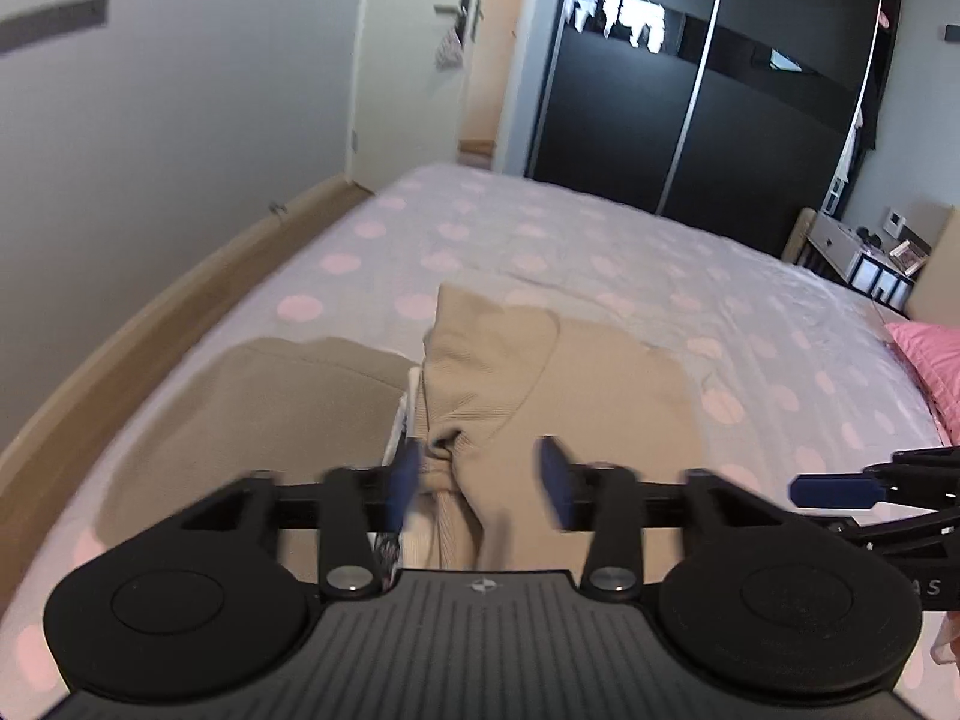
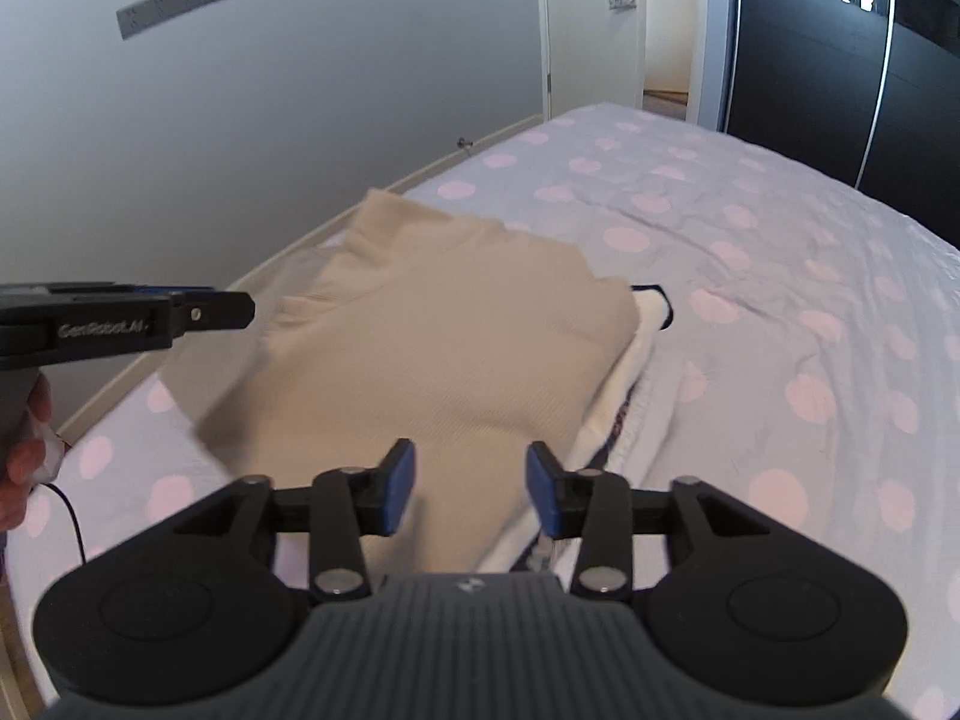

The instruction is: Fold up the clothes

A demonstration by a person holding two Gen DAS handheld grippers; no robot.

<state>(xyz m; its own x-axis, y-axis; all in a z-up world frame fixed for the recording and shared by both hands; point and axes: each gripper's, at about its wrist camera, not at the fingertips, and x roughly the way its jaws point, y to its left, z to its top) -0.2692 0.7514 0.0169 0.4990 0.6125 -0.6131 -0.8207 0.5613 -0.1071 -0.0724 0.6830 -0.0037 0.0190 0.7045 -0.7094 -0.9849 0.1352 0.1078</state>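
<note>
Both my grippers spread, gripping nothing: left gripper [image 1: 480, 480], right gripper [image 2: 471, 489]. Beige garment [image 2: 432, 348] on bed [image 2: 750, 252], 12 o'clock of fingers, atop white garment [image 2: 636, 354] at 2 o'clock. Judged: fold just released; next needs fresh edge pinch.

Left gripper [image 1: 477, 480]: jaws apart, tilted down over the beige garment [image 2: 432, 348], pads off the cloth.
Right gripper [image 2: 471, 489]: jaws apart, tilted down over the same garment, gripping nothing.
Left hand [image 2: 24, 456]: wraps the handle, left of the garment.
</note>
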